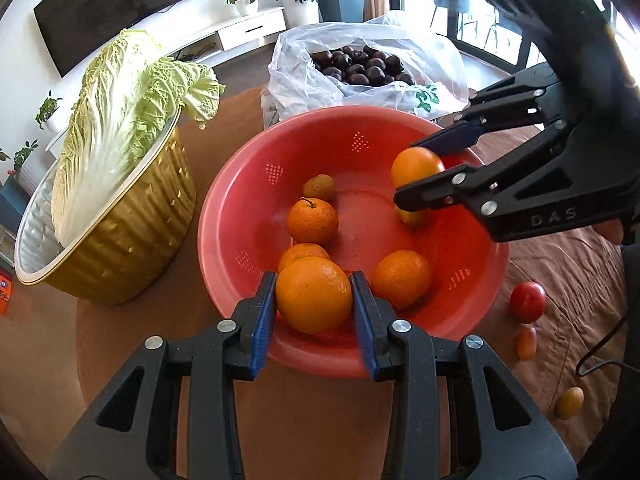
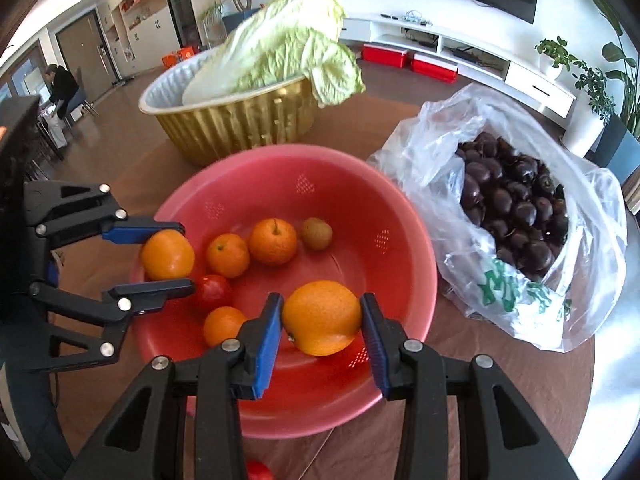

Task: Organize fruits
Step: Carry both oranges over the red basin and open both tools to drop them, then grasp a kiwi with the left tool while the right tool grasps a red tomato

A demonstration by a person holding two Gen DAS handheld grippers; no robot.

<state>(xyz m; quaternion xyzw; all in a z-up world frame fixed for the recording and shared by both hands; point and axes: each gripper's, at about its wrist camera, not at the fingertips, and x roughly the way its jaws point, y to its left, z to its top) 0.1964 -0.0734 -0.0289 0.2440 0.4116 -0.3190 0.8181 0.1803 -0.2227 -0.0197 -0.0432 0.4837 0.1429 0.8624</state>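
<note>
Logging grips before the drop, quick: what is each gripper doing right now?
Left gripper: jaws closed on an orange over the red colander.
Right gripper: jaws closed on another orange over the same colander.

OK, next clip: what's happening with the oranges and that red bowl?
A person is sorting fruit with a handheld gripper in each hand. The left gripper is clamped on an orange over the near rim of the red basin, and the right gripper holds another orange above it. Several smaller oranges and a kiwi-like fruit already lie inside. A cabbage sits in a gold bowl beside it.
</note>
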